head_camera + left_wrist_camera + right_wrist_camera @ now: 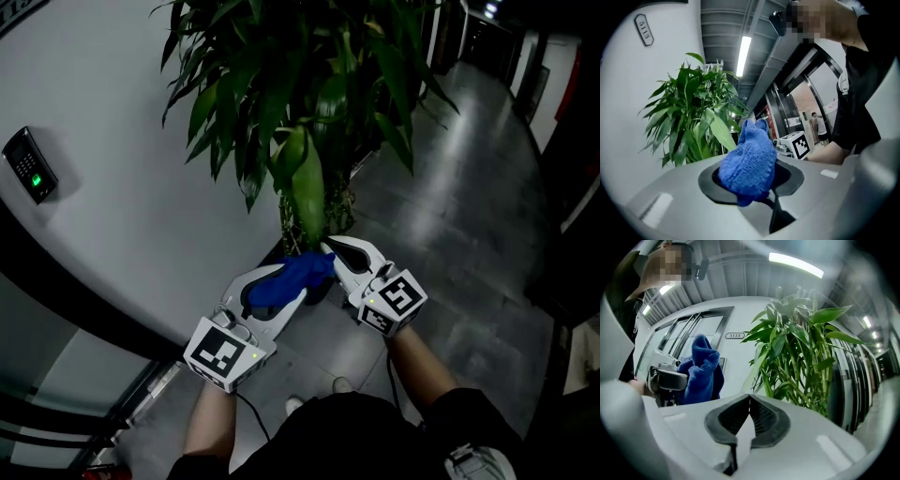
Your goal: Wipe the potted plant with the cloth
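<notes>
A tall potted plant with long green leaves stands against the curved white wall. My left gripper is shut on a blue knitted cloth, just below the plant's lowest broad leaf. The cloth bulges out of the left jaws, with the plant behind it. My right gripper sits close to the right of the cloth, jaws shut and nothing in them. In the right gripper view the cloth hangs at left and the plant stands ahead. The pot is hidden by the grippers and leaves.
A curved white wall with a black base band runs along the left, with a keypad reader on it. Grey tiled floor stretches to the right toward glass doors. My shoes show on the floor below.
</notes>
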`<state>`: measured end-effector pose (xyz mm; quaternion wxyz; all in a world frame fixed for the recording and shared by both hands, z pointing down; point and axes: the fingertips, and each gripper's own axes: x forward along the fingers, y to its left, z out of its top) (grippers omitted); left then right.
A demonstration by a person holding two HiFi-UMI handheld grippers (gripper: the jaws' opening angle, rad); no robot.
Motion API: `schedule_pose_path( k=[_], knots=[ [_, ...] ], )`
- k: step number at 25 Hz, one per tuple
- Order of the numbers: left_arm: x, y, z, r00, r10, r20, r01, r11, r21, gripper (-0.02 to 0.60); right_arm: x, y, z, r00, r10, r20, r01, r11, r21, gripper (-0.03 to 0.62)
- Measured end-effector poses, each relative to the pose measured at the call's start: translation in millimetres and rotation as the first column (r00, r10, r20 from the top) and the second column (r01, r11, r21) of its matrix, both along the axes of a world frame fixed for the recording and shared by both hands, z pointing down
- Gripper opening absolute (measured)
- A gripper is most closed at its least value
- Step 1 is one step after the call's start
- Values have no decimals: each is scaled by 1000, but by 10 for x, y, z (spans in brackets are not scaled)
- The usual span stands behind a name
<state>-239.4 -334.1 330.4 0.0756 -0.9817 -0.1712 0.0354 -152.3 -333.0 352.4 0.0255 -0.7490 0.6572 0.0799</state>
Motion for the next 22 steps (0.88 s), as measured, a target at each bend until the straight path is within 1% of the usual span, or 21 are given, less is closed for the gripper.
schedule_pose_path(
  k=[3, 6, 8, 10, 12, 14, 16, 19, 22],
  knots=[
    [5, 40, 115, 999, 41, -8, -42, 991, -124, 156, 70, 236, 173, 998, 61, 7, -60, 996, -62, 3],
    [75, 96, 164, 998, 39, -45, -46, 981, -188, 156, 204, 545, 215, 995, 100, 18, -98, 993, -70, 3],
    [152, 204, 163, 998, 32, -56, -42, 980, -196, 156, 342, 765, 215, 992, 118, 34, -116, 992, -58, 3],
    [309, 438, 128, 998, 19, -68, -31, 982, -187, 156, 548, 1073, 192, 989, 136, 59, -135, 990, -27, 3],
    [515, 772, 102, 996, -20, -85, 4, 982, -191, 155, 780, 1475, 167, 987, 140, 82, -142, 990, 21, 3],
    [676, 1064, 122, 991, -76, -106, 51, 975, -217, 156, 956, 1840, 187, 988, 124, 88, -128, 990, 50, 3],
    [800, 1286, 150, 984, -118, -130, 84, 967, -242, 156, 1090, 2158, 236, 989, 124, 80, -128, 991, 50, 3],
    [1054, 1658, 125, 974, -147, -170, 98, 959, -267, 156, 1338, 2665, 240, 988, 140, 70, -143, 988, 49, 3],
    [1391, 2069, 132, 972, -160, -171, 104, 950, -293, 156, 1624, 3179, 271, 986, 152, 75, -156, 987, 47, 3]
  ],
)
